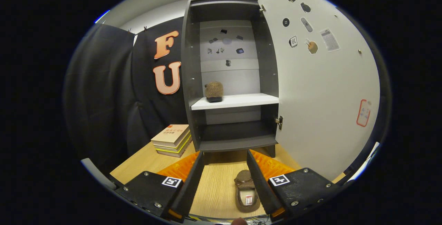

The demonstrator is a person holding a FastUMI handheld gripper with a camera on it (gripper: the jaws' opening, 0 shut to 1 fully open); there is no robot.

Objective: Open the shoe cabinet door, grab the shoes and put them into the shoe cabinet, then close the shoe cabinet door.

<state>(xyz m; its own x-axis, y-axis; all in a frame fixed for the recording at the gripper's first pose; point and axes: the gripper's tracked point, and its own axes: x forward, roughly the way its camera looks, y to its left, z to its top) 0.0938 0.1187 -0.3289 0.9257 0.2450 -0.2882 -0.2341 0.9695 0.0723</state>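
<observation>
The dark grey shoe cabinet (193,80) stands straight ahead with its white door (321,97) swung wide open to the right. One brown fuzzy shoe (214,92) rests on the white middle shelf (238,101), toward its left side. A second brown shoe (247,190) lies on the wooden table (215,187), between my fingers and close to the right one. My gripper (226,156) is open, its fingertips just short of the cabinet's base, and nothing is held.
A stack of books (172,139) sits on the table left of the cabinet. Black cloth covers the wall to the left. The open door carries stickers and blocks the right side. The cabinet's bottom compartment (236,135) holds nothing.
</observation>
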